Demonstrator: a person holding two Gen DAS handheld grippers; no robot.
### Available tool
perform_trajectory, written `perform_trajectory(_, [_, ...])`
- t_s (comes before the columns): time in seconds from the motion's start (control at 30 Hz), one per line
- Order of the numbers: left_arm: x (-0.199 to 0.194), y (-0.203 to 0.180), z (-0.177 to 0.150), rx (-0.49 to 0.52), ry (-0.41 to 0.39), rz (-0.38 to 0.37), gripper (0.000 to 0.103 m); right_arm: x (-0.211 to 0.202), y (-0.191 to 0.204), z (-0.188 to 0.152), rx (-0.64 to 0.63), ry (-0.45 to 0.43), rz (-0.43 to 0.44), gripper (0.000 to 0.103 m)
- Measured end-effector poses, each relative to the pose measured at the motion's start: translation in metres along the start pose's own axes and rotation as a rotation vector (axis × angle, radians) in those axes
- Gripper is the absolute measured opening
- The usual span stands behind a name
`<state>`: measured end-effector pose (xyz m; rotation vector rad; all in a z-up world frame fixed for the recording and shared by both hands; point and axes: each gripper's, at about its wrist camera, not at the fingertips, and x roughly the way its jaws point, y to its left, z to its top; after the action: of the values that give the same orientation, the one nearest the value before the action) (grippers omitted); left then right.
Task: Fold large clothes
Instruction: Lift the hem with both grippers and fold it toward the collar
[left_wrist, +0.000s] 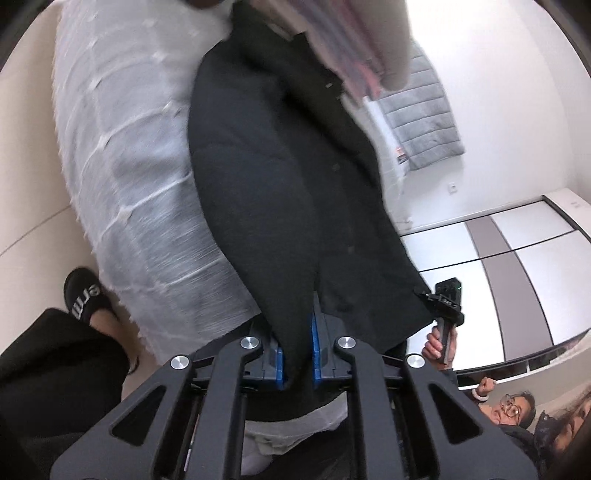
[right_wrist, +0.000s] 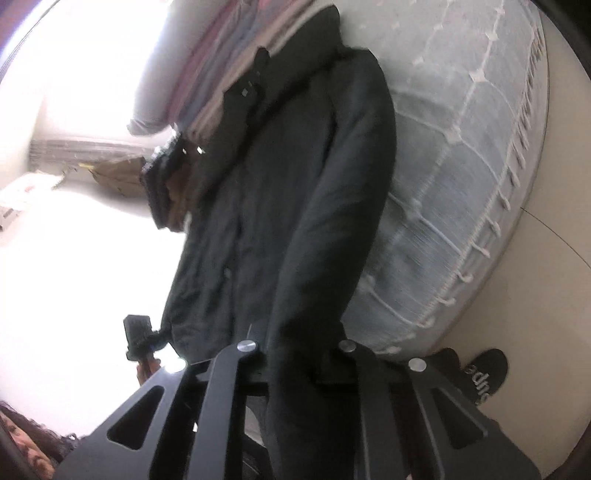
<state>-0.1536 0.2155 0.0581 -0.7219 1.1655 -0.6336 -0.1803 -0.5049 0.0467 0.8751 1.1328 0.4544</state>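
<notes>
A long black coat (left_wrist: 277, 166) lies lengthwise on a bed, its hem pulled up toward me. In the left wrist view my left gripper (left_wrist: 297, 332) is shut on the hem, and the cloth sits between the blue pads (left_wrist: 316, 343). My right gripper (left_wrist: 439, 295) shows at the coat's other bottom corner, pinching it. In the right wrist view the coat (right_wrist: 295, 184) drapes over my right gripper (right_wrist: 295, 354) and hides its fingers. My left gripper (right_wrist: 147, 338) is there at the far corner, with a hand under it.
The bed has a pale cover (left_wrist: 129, 166) with a knotted grid. Striped bedding (left_wrist: 351, 44) lies at the coat's collar. A black shoe (left_wrist: 86, 295) stands on the floor beside the bed. A wardrobe (left_wrist: 517, 266) and people (left_wrist: 517, 410) are at the right.
</notes>
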Motion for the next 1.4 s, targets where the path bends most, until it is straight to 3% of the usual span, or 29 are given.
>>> perform_trajectory(0.23, [-0.019, -0.019, -0.006, 0.023, -0.038, -0.010, 0.006, -0.026, 0.008, -0.016, 0.031, -0.105, 0.118, 0.008])
perform_trajectory(0.37, [-0.006, 0.001, -0.009, -0.003, 0.007, 0.024, 0.005, -0.017, -0.010, -0.017, 0.046, -0.050, 0.085, 0.008])
perform_trajectory(0.43, [0.008, 0.015, -0.010, -0.024, 0.070, -0.022, 0.005, -0.010, -0.024, -0.014, 0.065, -0.013, 0.063, 0.009])
perform_trajectory(0.5, [0.015, 0.027, -0.011, -0.061, 0.085, -0.058, 0.007, -0.007, -0.036, -0.011, 0.106, 0.002, 0.056, 0.013])
perform_trajectory(0.53, [0.017, 0.032, -0.012, -0.080, 0.086, -0.064, 0.016, -0.004, -0.043, -0.009, 0.124, 0.025, 0.071, 0.035])
perform_trajectory(0.57, [0.021, 0.041, -0.011, -0.121, 0.098, -0.071, 0.050, -0.001, -0.046, -0.009, 0.134, 0.032, 0.085, 0.075])
perform_trajectory(0.6, [0.024, 0.048, -0.011, -0.158, 0.103, -0.061, 0.072, 0.000, -0.050, -0.007, 0.138, 0.030, 0.100, 0.088])
perform_trajectory(0.63, [0.027, 0.052, -0.011, -0.174, 0.099, -0.045, 0.096, 0.002, -0.052, -0.007, 0.141, 0.037, 0.117, 0.090])
perform_trajectory(0.73, [0.035, 0.061, -0.010, -0.218, 0.098, -0.107, 0.096, 0.007, -0.056, -0.005, 0.146, 0.045, 0.145, 0.090])
perform_trajectory(0.8, [0.036, 0.062, -0.010, -0.219, 0.073, -0.099, 0.096, 0.009, -0.054, -0.005, 0.137, 0.036, 0.128, 0.090])
perform_trajectory(0.83, [0.036, 0.060, -0.012, -0.202, 0.051, -0.086, 0.094, 0.009, -0.053, -0.006, 0.136, 0.032, 0.109, 0.090])
perform_trajectory(0.9, [0.038, 0.058, -0.015, -0.177, 0.055, -0.036, 0.057, 0.010, -0.053, -0.008, 0.142, 0.027, 0.104, 0.072])
perform_trajectory(0.93, [0.040, 0.059, -0.017, -0.191, 0.061, -0.001, 0.032, 0.010, -0.052, -0.009, 0.141, 0.018, 0.061, 0.042])
perform_trajectory(0.97, [0.039, 0.061, -0.017, -0.205, 0.055, 0.019, 0.017, 0.010, -0.052, -0.011, 0.150, 0.006, 0.024, 0.008])
perform_trajectory(1.1, [0.034, 0.041, -0.020, -0.135, 0.021, 0.097, 0.007, 0.005, -0.049, -0.020, 0.182, -0.060, 0.005, 0.007])
perform_trajectory(1.2, [0.027, 0.025, -0.017, -0.109, -0.004, 0.065, 0.006, 0.000, -0.035, -0.024, 0.175, -0.107, 0.031, 0.007])
perform_trajectory(1.4, [-0.005, -0.018, -0.020, -0.060, -0.082, -0.008, 0.005, -0.029, 0.011, -0.041, 0.117, -0.204, 0.164, 0.007])
